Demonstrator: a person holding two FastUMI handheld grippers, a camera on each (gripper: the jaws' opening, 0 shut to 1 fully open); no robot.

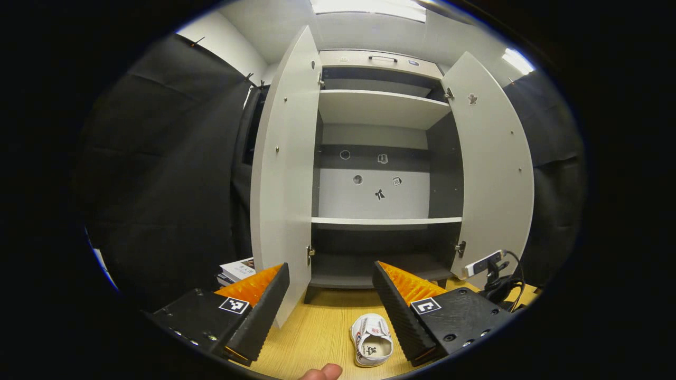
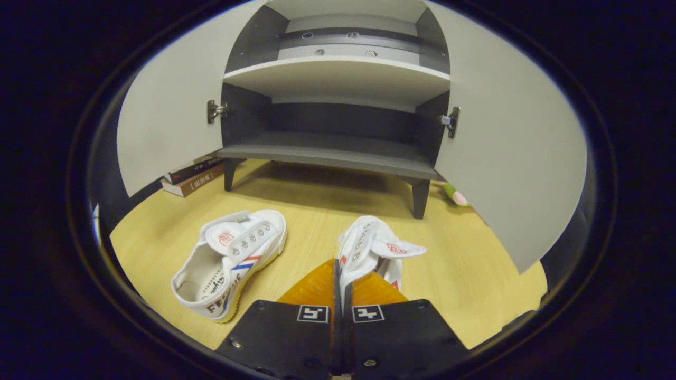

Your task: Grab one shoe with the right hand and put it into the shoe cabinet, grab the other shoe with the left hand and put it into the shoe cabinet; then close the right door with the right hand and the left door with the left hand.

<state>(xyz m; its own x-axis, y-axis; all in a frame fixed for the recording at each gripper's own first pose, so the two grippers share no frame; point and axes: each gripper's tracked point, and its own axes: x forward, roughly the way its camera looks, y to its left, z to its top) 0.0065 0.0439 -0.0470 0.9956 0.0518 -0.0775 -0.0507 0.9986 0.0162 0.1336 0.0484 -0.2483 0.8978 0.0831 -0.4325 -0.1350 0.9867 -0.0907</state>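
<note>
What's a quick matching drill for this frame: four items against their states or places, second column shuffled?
Items:
1. right gripper
2. left gripper
3. loose shoe
4. books

States:
A. on the floor beside the cabinet's left leg
B. lying on the floor left of the held shoe
C. open, holding nothing
D. shut on the shoe

Pairs: 1-D, 2-C, 3-B, 4-A

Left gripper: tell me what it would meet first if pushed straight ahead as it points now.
Likely nothing soon. The left gripper is open and aims between the open doors into the shoe cabinet, so its back panel would probably come first; depth is hard to judge.
</note>
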